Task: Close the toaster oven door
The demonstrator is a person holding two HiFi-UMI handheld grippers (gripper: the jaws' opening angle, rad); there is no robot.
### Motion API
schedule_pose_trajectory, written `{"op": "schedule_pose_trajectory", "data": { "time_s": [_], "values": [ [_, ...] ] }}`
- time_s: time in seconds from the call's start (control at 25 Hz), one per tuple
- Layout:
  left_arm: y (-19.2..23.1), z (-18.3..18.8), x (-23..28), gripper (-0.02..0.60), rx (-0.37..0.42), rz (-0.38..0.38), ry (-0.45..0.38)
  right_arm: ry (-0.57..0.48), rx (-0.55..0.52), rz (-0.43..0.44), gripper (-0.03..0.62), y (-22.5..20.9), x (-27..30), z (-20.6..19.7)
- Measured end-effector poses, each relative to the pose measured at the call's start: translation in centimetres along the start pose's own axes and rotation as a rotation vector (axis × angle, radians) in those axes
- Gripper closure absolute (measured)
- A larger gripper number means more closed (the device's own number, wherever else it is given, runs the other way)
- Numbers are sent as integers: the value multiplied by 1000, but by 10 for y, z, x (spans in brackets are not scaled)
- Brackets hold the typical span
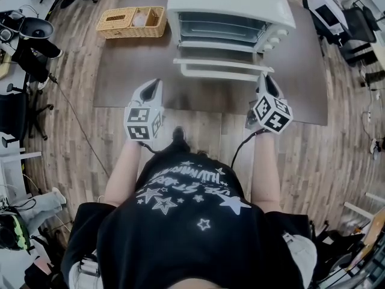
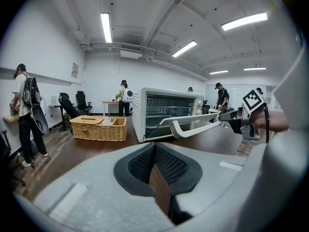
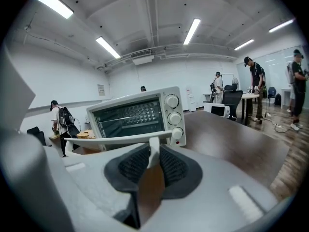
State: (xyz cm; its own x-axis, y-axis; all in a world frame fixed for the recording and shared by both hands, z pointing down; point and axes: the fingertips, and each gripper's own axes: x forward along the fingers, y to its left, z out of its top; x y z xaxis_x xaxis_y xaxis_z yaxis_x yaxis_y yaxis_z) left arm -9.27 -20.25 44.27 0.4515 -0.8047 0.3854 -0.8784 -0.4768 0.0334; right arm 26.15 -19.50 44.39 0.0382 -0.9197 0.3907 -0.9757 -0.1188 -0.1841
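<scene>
1. The toaster oven point(image 1: 231, 5) stands on the dark brown surface point(image 1: 126, 83), in front of you and at its far side. Its three knobs point(image 3: 173, 117) are on the right of the front.
2. The oven door point(image 1: 221, 53) is open. It is folded down toward you, and the white door handle point(image 1: 218, 72) is on the edge nearest to you.
3. Your right gripper point(image 3: 153, 153) is at the right end of the door handle. Its jaws stand narrow, and the dark pads press from both sides on the short white post that joins the handle bar to the door.
4. Your left gripper point(image 2: 154, 146) is at the near edge of the surface, left of the door and apart from it. Its jaws are together, with nothing between the pads.
5. A wicker basket point(image 1: 132, 21) sits on the surface just left of the toaster oven, not touching it.
6. Behind the surface there are office chairs and some people standing in the room.
</scene>
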Motion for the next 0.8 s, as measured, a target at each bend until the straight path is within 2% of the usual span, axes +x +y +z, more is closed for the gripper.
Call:
{"op": "schedule_pose_trajectory", "data": {
  "time_s": [0.8],
  "values": [
    [16, 15, 43, 571, -12, -59, -9, -80, -5, -39, 520, 5, 12, 40]
  ]
}}
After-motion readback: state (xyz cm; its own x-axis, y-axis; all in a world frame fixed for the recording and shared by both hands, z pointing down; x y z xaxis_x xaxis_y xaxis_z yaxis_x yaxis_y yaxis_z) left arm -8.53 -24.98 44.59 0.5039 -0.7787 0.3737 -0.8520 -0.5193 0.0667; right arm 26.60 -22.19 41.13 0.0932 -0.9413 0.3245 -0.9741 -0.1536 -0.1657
